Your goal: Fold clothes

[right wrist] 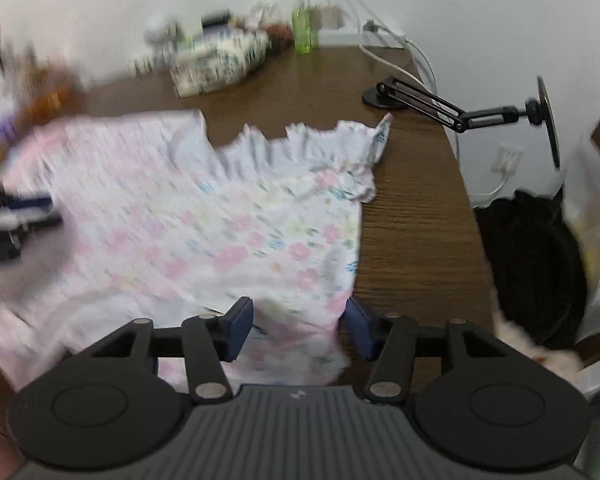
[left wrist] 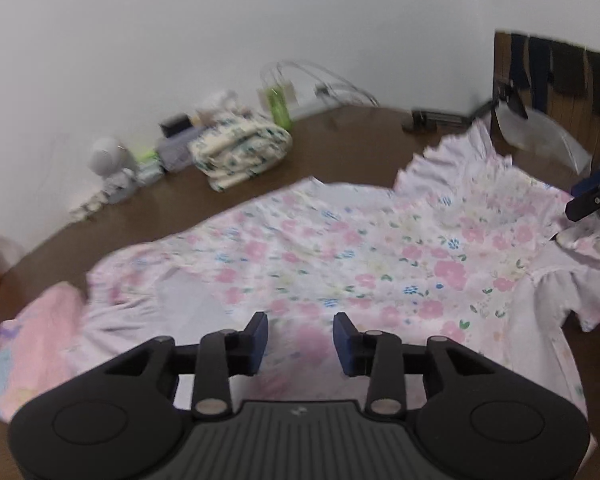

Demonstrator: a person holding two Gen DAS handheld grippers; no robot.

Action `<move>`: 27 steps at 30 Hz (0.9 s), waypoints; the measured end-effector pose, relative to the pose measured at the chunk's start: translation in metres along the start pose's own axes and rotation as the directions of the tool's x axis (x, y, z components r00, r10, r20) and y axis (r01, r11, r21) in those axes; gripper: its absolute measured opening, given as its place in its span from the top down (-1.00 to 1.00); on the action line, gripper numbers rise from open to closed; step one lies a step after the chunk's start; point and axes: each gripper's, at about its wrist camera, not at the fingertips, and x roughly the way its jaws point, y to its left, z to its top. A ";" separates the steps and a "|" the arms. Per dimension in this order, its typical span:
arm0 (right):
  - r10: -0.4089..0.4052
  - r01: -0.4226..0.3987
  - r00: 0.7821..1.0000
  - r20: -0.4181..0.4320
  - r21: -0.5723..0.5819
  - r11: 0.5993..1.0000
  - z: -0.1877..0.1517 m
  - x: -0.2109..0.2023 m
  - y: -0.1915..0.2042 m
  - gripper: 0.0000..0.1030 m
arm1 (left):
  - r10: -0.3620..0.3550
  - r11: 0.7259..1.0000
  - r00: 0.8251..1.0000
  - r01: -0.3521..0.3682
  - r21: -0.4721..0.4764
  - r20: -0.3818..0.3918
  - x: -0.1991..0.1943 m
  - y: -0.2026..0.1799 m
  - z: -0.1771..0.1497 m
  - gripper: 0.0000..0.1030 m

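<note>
The left claw (left wrist: pixel 300 342) hangs over the near part of a pale dress with pink and blue flowers (left wrist: pixel 340 256). Its two blue pads stand apart and nothing is pinched between them, so it is let go. The right claw (right wrist: pixel 298 328) is also over the near edge of the dress (right wrist: pixel 220 216). Its blue pads are spread with cloth lying under the gap, and they do not squeeze it (the picture is blurry here).

The flowery dress lies spread flat on the dark brown wooden bench (right wrist: pixel 412 208). Its frilly hem (right wrist: pixel 300 140) points toward the far side. A short puffy sleeve (left wrist: pixel 560 300) sticks out at one side. Just beside the dress, in the left claw's view, lies a pink piece of cloth (left wrist: pixel 36 344).

Farther back sits a folded white cloth with green and blue spots (left wrist: pixel 240 152), well apart from the dress. Near it stands a small green bottle (right wrist: pixel 302 36) by the white wall (left wrist: pixel 260 20). White cables (right wrist: pixel 396 44) hang there too. A black folding arm stand (right wrist: pixel 440 104) rests on the far right corner of the bench.
</note>
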 end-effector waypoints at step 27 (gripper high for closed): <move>0.119 -0.098 0.986 0.114 -0.178 0.979 -0.066 -0.030 0.166 -0.99 | 0.144 0.978 0.990 -0.141 -0.151 0.012 -0.112 0.039 -0.099 -0.86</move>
